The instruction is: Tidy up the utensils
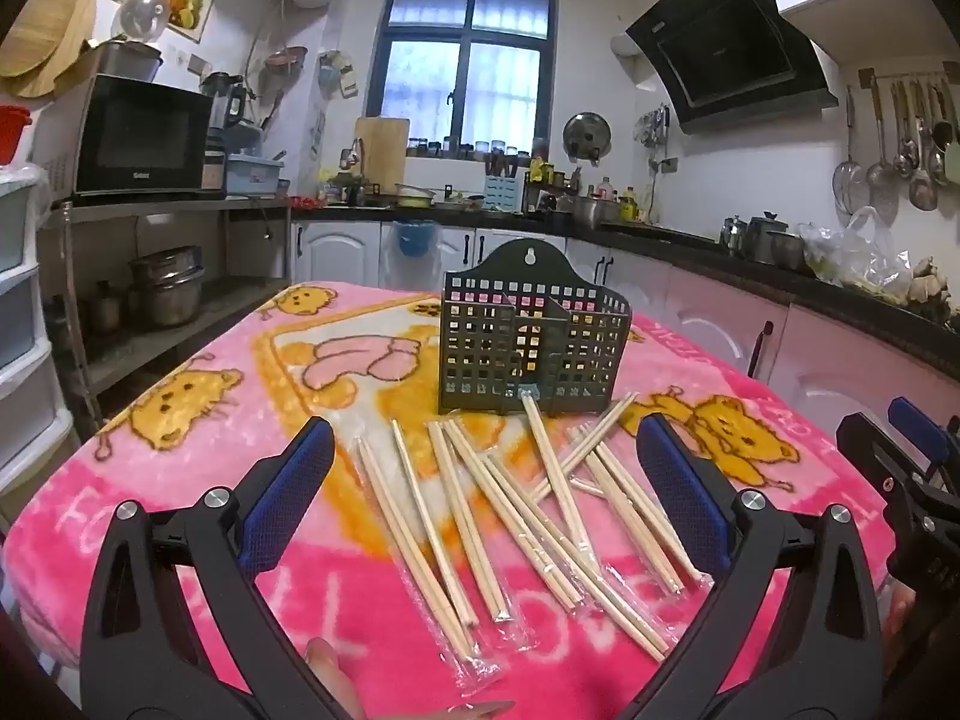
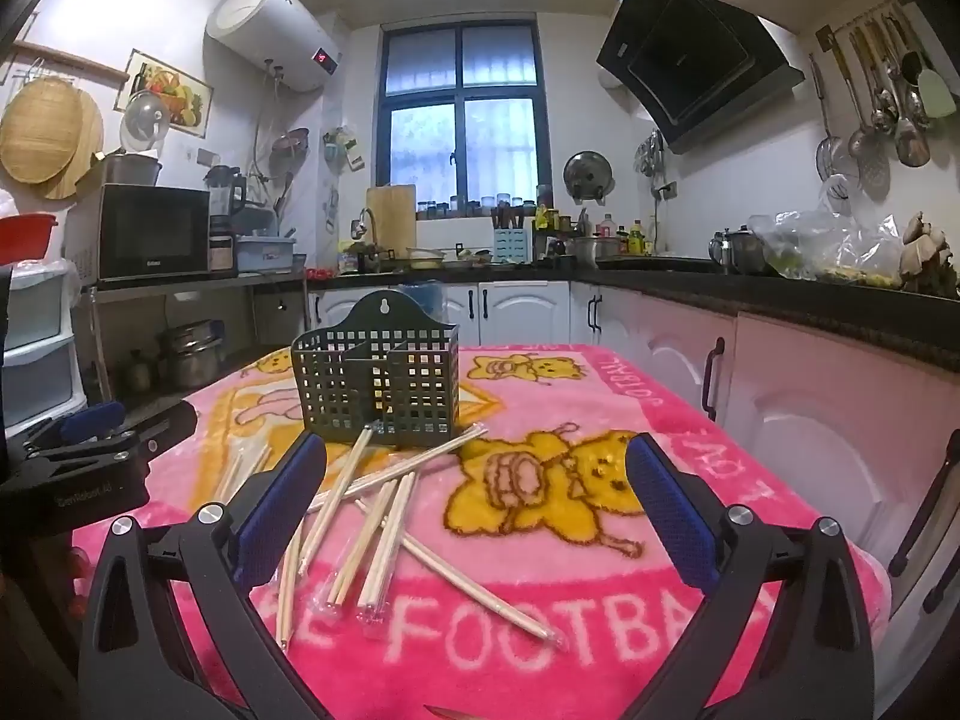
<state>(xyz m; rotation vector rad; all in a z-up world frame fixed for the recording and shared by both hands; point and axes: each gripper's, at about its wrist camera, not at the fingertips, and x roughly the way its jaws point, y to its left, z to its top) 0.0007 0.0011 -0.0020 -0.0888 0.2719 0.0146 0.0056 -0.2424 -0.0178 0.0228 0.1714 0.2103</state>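
The left gripper (image 1: 483, 450), black-framed with blue ribbed pads, has its jaws spread wide apart with nothing between them, hovering above the near part of the table. Its left pad (image 1: 288, 492) stands over bare blanket, and its right pad (image 1: 678, 486) stands beside the right end of the scattered sticks. The right gripper (image 2: 474, 468), of the same make, is likewise fully spread and holds nothing; in the left wrist view it shows at the far right edge (image 1: 900, 480), just beside the left one.

Below and between the pads lie the pale wooden chopsticks in clear plastic sleeves (image 1: 516, 510), strewn loosely and crossing one another, on the fluffy pink blanket with yellow cartoon bears (image 1: 180, 480) that covers the table. 1 stick leans its tip against the foot of the dark green perforated plastic utensil holder (image 1: 528, 336), which stands upright just behind the pile, divided into compartments that hold no chopsticks.

Beyond the table are a dark kitchen counter (image 2: 780, 291) with white cabinet doors, a black microwave (image 1: 144, 141) on a shelf at left, and a window (image 2: 462, 114)
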